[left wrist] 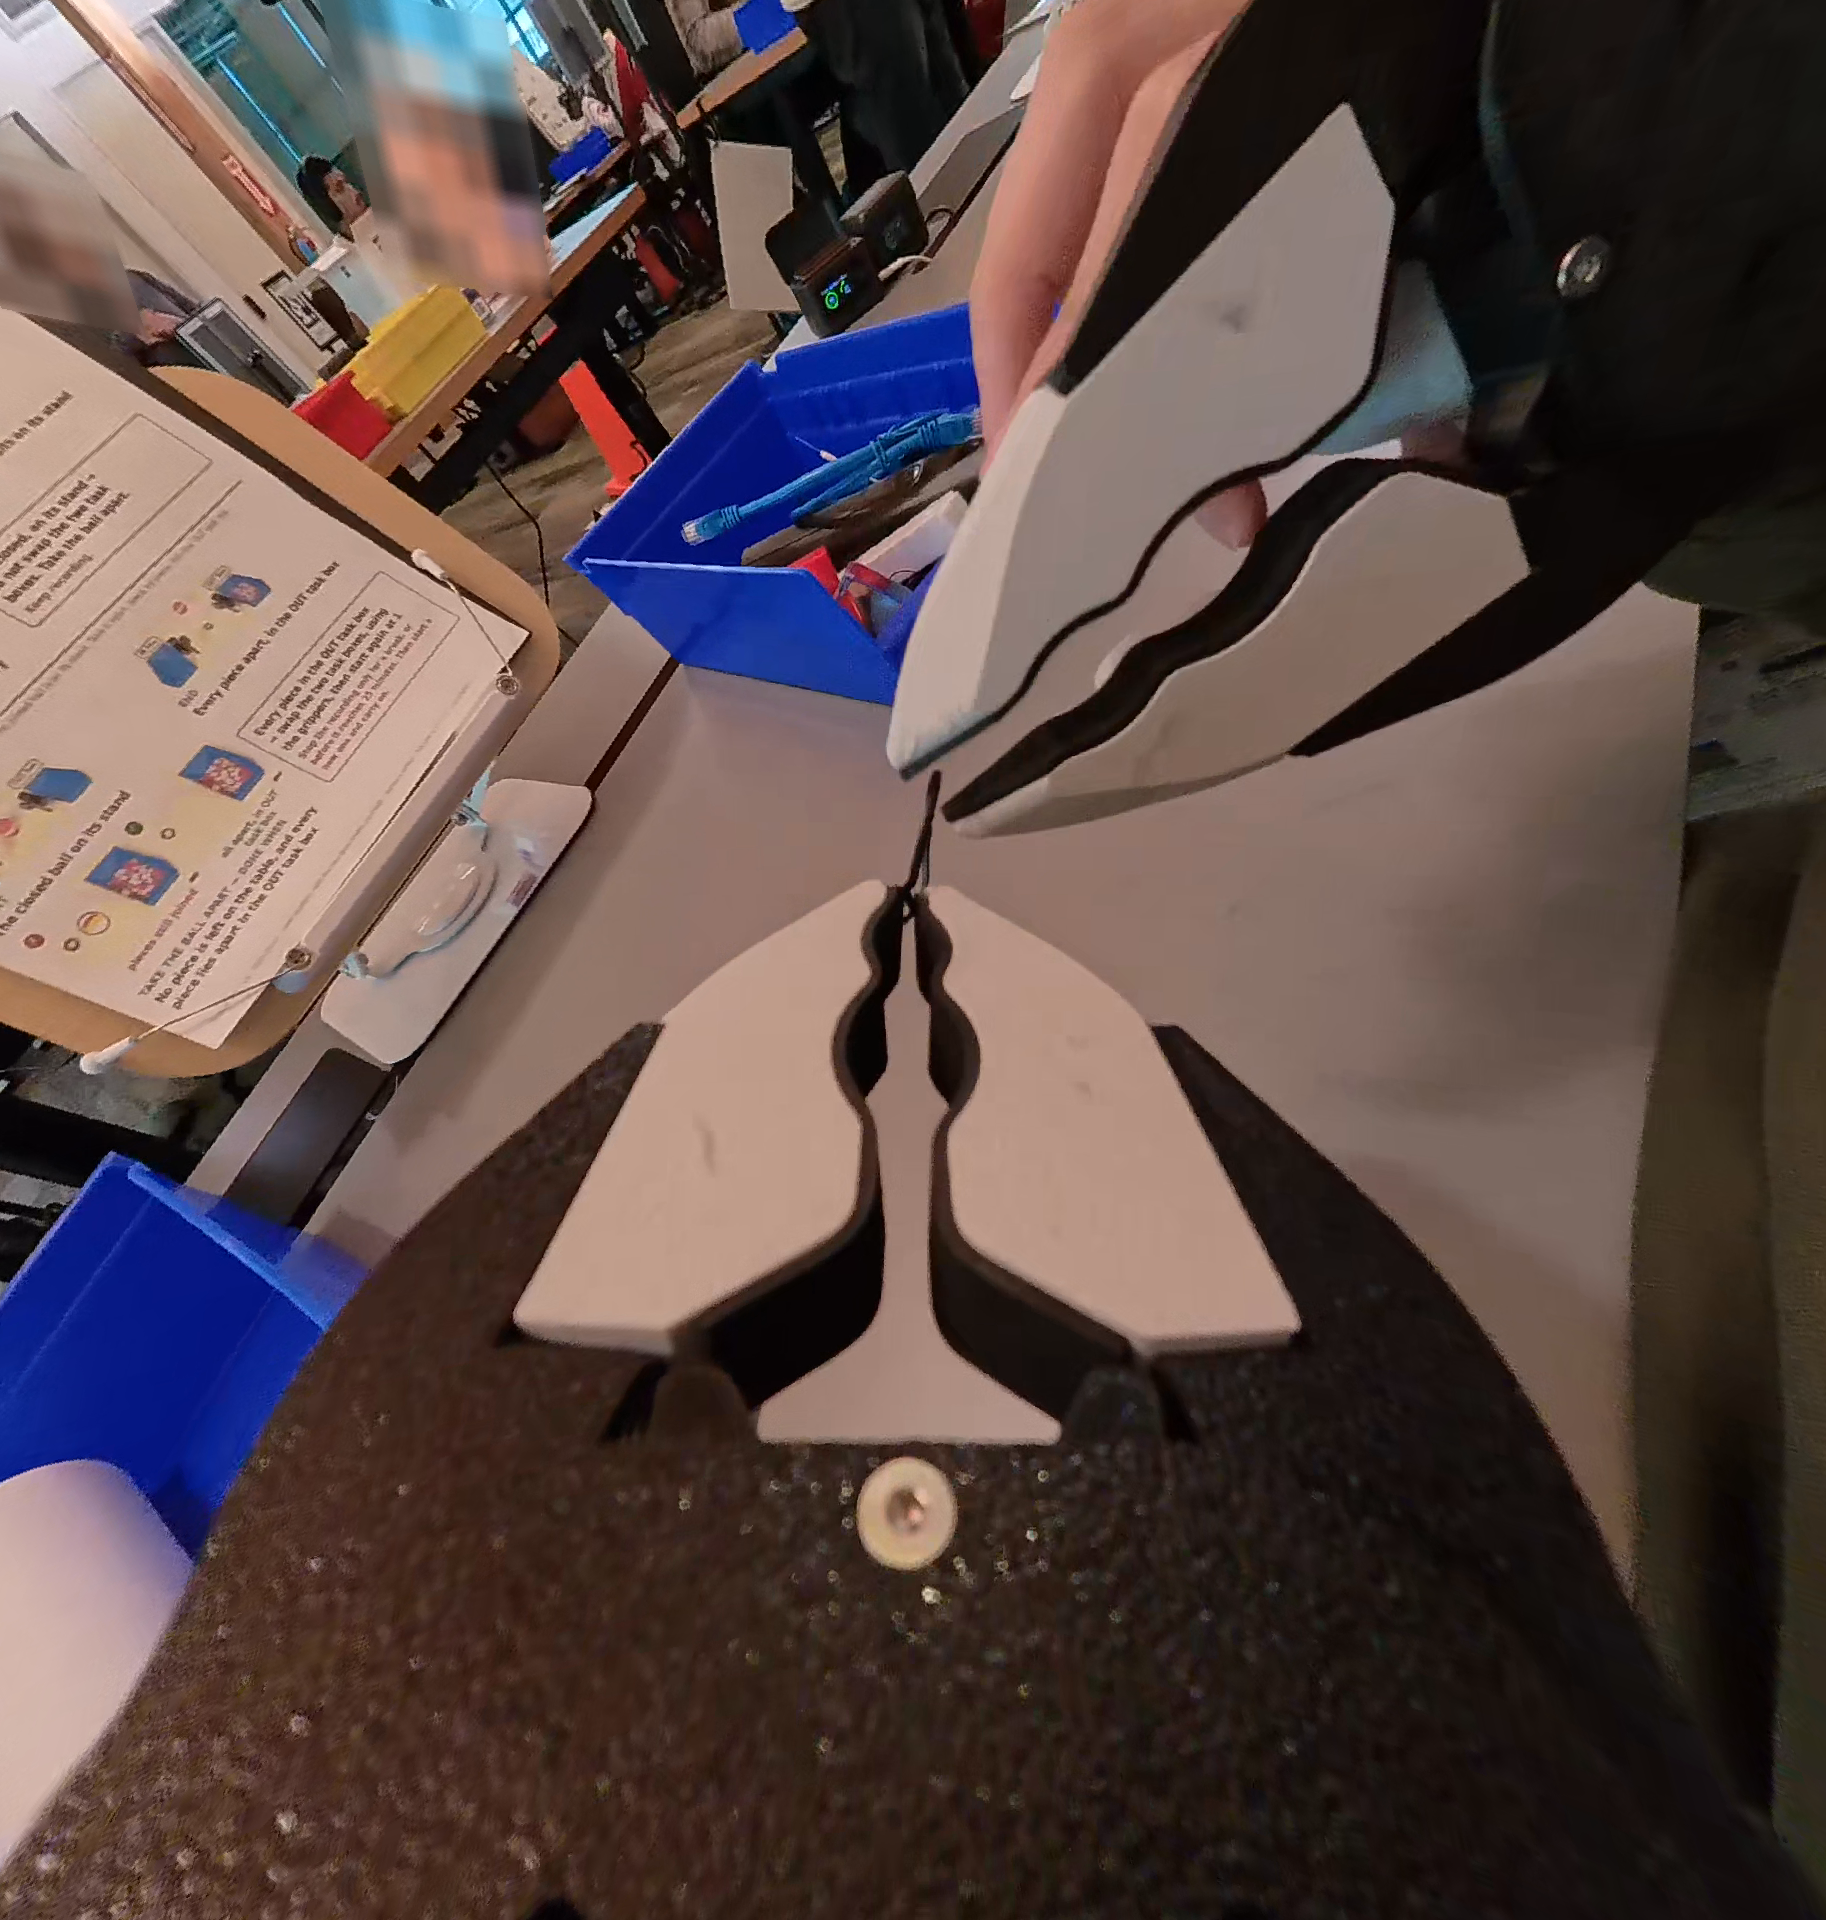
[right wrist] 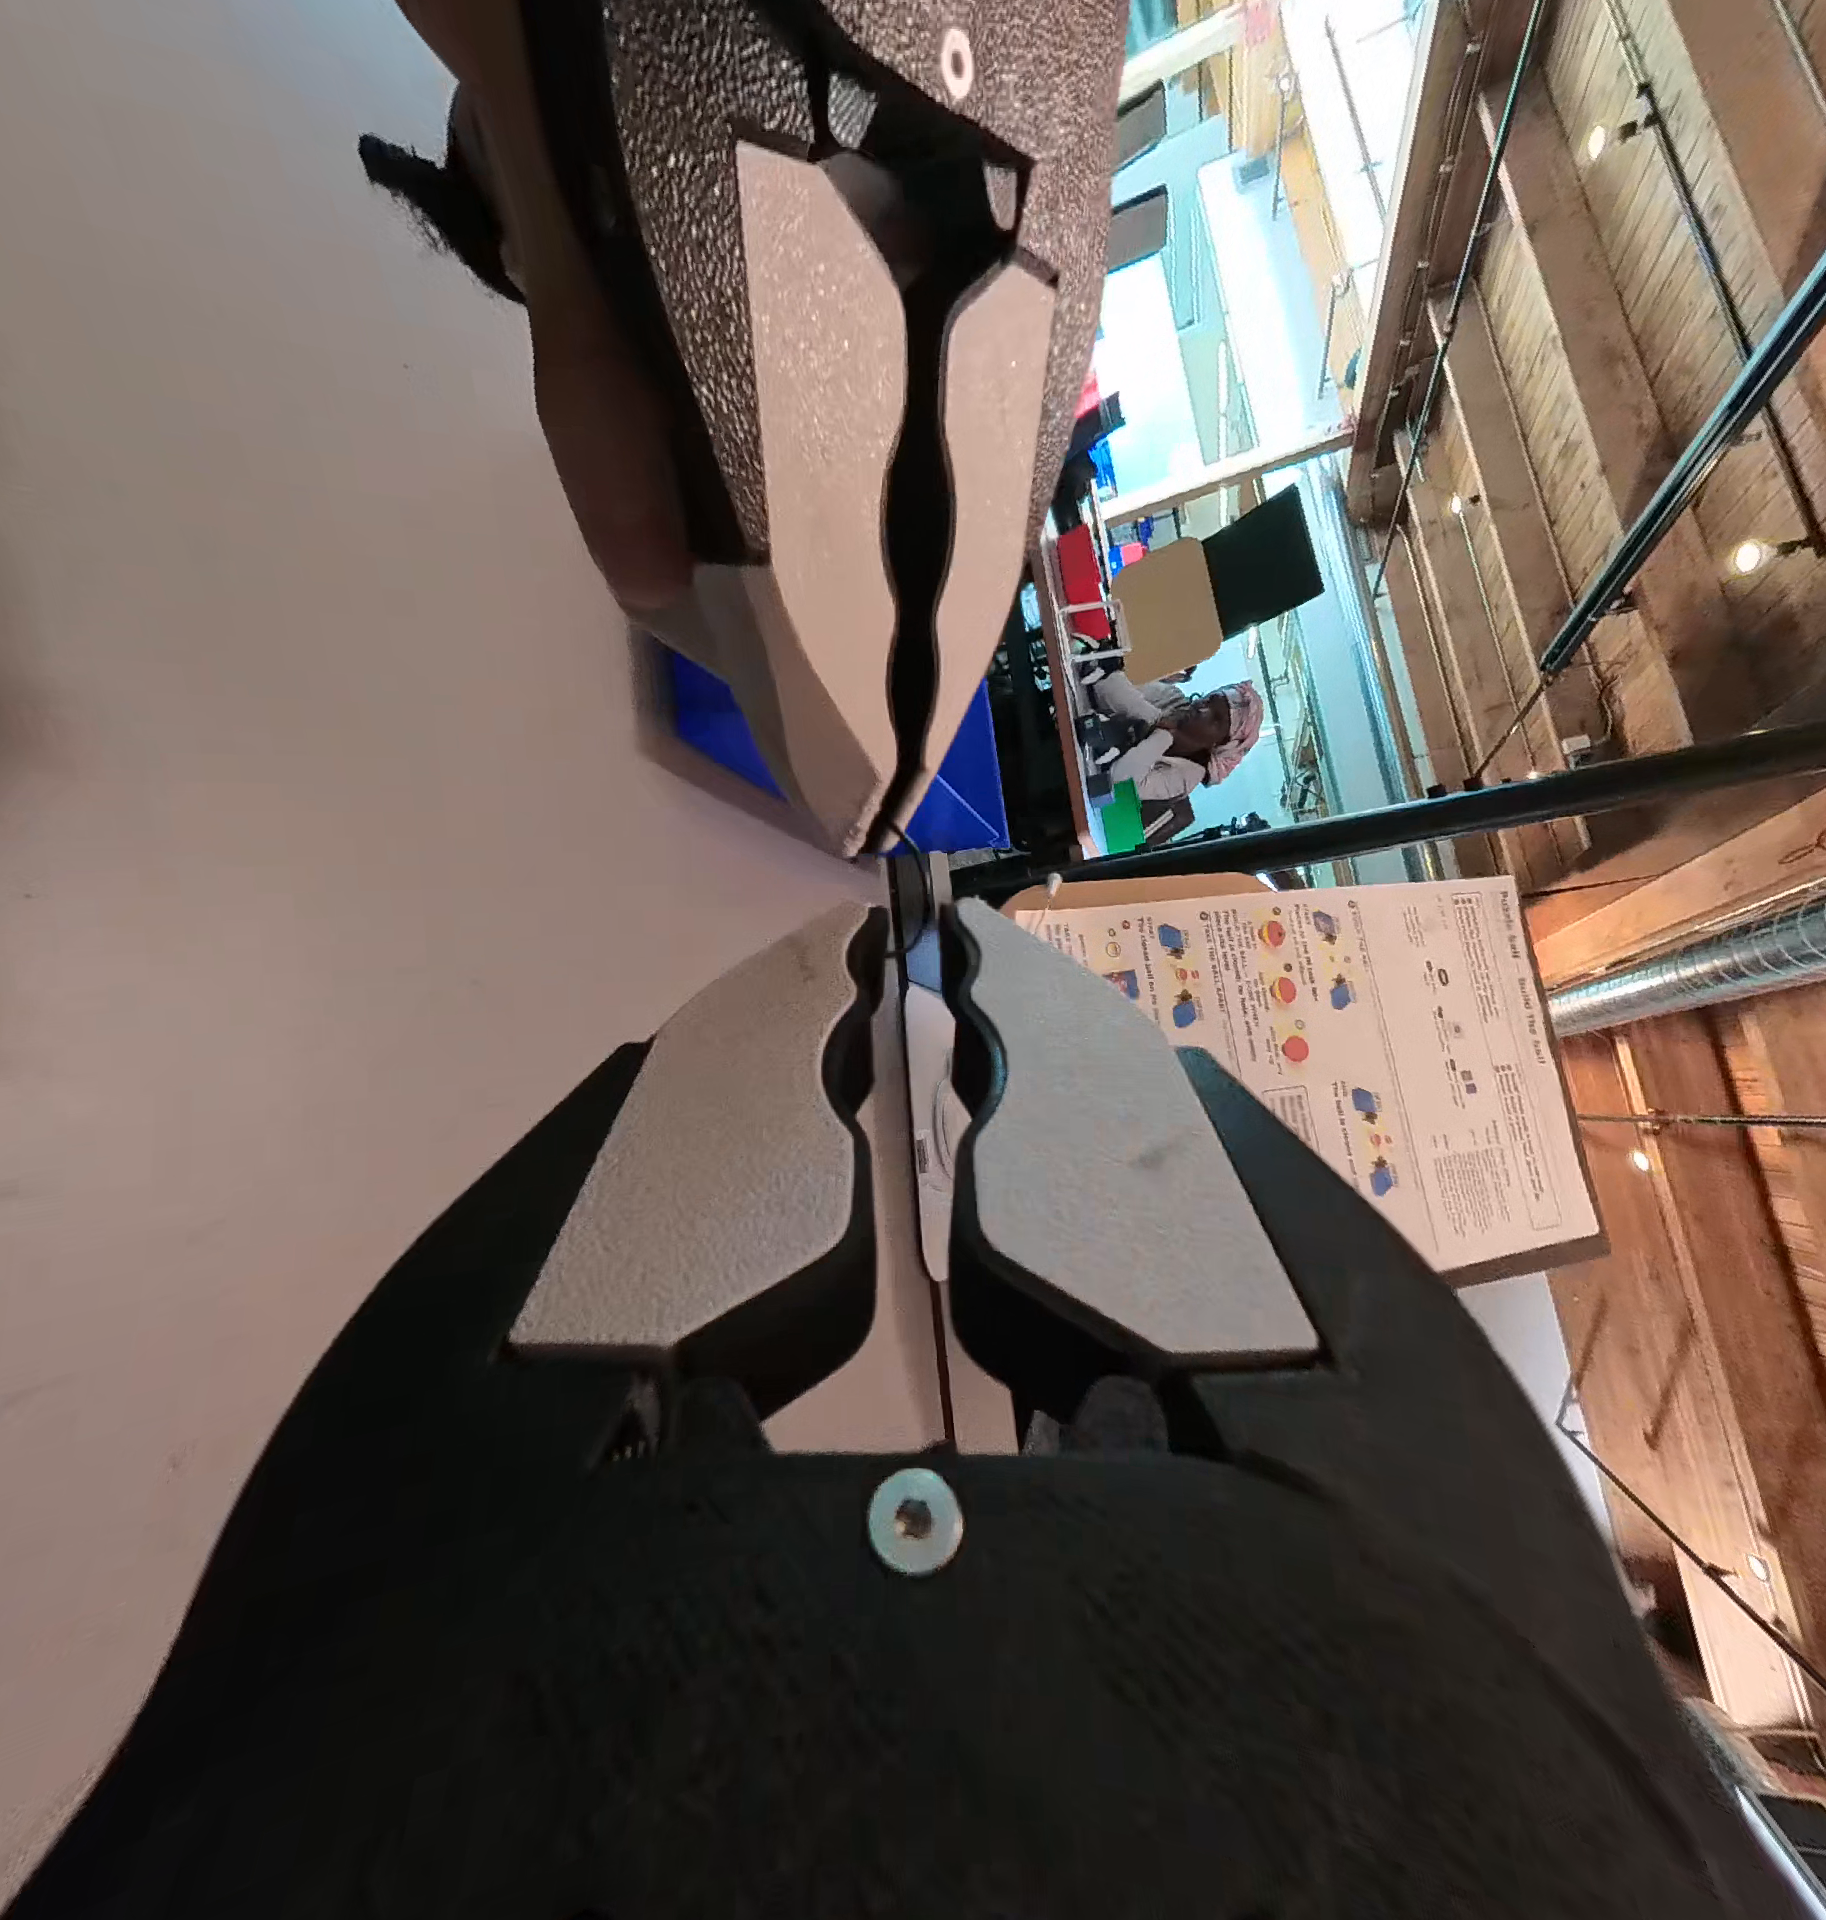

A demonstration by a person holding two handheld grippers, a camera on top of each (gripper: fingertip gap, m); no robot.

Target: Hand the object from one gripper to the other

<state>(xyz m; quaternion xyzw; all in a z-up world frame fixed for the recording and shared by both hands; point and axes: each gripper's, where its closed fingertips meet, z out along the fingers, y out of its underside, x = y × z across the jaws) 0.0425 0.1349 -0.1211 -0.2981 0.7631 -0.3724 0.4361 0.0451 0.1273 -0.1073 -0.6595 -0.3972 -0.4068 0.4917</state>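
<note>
The object is a thin black loop (left wrist: pixel 928 831), small and seen edge-on. My left gripper (left wrist: pixel 909 902) is shut on its lower end and holds it above the grey table (left wrist: pixel 1304 987). My right gripper (left wrist: pixel 930 790) comes in from the upper right, tip to tip with the left. Its jaws stand slightly apart, with the loop's upper end between the tips. In the right wrist view the right gripper (right wrist: pixel 911 912) is open around the loop (right wrist: pixel 904 883), and the left gripper (right wrist: pixel 881 836) hangs from above, pinching it.
A blue bin (left wrist: pixel 722 613) with blue cables stands at the table's far edge. A second blue bin (left wrist: pixel 109 1351) is at the near left. An instruction sheet on a board (left wrist: pixel 161 675) stands at the left, above a white pad (left wrist: pixel 452 914). A hand (left wrist: pixel 1044 208) holds the right gripper. Only a small space, under 4 cm, lies between the two pairs of fingers.
</note>
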